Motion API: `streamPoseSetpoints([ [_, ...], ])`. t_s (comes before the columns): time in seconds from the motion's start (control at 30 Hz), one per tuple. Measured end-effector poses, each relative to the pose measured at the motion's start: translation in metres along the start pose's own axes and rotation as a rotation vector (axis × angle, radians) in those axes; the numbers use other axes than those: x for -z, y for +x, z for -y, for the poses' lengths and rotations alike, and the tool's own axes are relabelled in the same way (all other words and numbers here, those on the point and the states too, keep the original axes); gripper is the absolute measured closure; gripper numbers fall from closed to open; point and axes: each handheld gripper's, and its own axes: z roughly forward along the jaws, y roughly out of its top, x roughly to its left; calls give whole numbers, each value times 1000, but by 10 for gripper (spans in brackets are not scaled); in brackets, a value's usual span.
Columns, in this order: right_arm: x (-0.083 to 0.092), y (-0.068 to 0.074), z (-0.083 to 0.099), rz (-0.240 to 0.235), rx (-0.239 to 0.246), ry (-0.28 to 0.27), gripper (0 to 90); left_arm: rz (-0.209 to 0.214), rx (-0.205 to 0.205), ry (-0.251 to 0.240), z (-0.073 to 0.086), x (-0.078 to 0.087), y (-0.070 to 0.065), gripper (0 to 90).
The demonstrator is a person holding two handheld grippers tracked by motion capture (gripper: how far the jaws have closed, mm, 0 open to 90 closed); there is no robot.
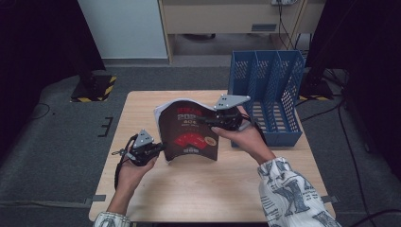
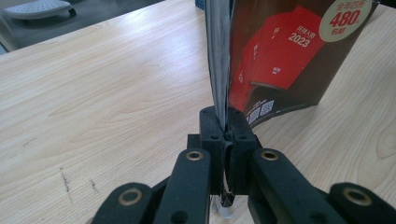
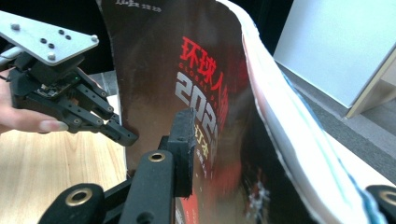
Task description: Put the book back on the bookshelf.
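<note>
magazine upright on table, file rack behind right

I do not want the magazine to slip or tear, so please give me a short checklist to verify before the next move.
1. Left claw is shut on the magazine's edge: ok.
2. Right claw has the magazine between its jaws; whether both pads press on it: cannot tell.
3. Magazine stands upright on the table, bottom edge touching the wood: ok.
4. Magazine is straight, not bent: not ok, the cover bows into a curve and the pages fan apart on the right claw's side.
5. Blue file rack stands upright behind the magazine, slots open towards the person: ok.
6. Rack slots hold nothing: cannot tell, walls hide part of the insides.
</note>
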Motion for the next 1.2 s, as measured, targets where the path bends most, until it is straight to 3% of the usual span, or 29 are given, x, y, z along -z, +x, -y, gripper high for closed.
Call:
streamPoseSetpoints([
  [0.27, -5, -2, 2, -35, -21, -6, 743, 10, 7, -7, 1, 0, 1, 877],
  [0.53, -8, -1, 1, -20, 0, 1, 821, 13, 13, -10, 2, 0, 1, 876],
  [0.97, -9, 4, 0, -9, 5, 5, 868, -1, 22, -10, 5, 0, 4, 863],
  [1.1, -8, 6, 0, -8, 13, 4, 870, -24, 41, -12, 8, -2, 7, 779],
  [1.2, -7, 8, -1, -16, 14, -3, 870, -32, 47, -11, 10, -5, 8, 656],
])
